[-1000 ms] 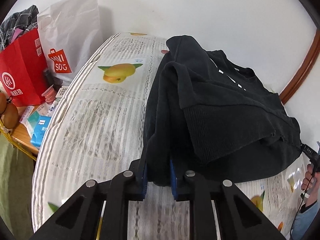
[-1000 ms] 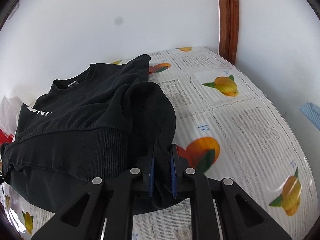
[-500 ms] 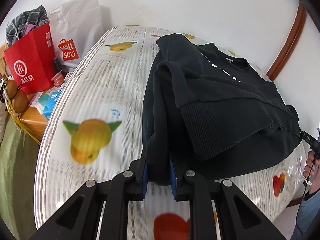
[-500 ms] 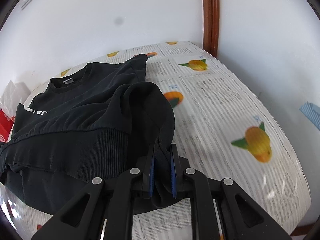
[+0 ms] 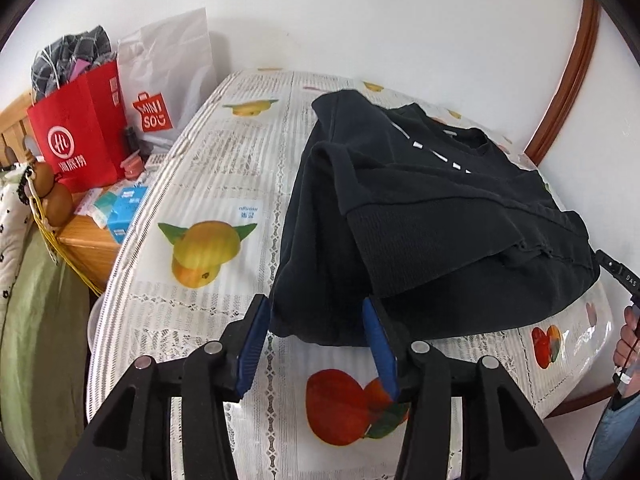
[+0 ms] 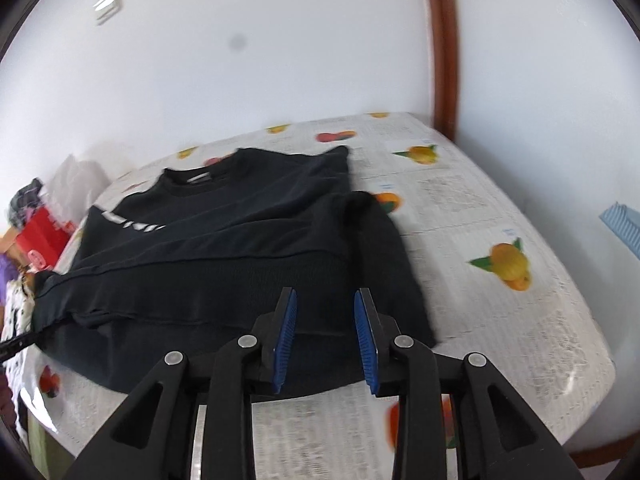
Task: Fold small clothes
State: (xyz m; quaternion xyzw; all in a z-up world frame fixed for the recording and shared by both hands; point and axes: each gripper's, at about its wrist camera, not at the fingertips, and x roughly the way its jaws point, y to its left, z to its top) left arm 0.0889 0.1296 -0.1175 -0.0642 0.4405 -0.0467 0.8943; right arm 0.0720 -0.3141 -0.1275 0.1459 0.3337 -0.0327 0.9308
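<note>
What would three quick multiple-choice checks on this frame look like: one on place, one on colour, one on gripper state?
1. Where does the black sweatshirt lie?
A. on the fruit-print table cover
B. in the red bag
C. on the floor

2. What colour are the gripper pads?
A. red
B. blue
C. green

3. How do the jaws of the left gripper and right gripper stand?
A. both clamped on cloth
B. only the left open
C. both open

Key: 1 A, it is spread on the cover; 2 B, blue ribbed pads show in both wrist views; 3 C, the jaws have just been opening, with gaps between pads and cloth.
</note>
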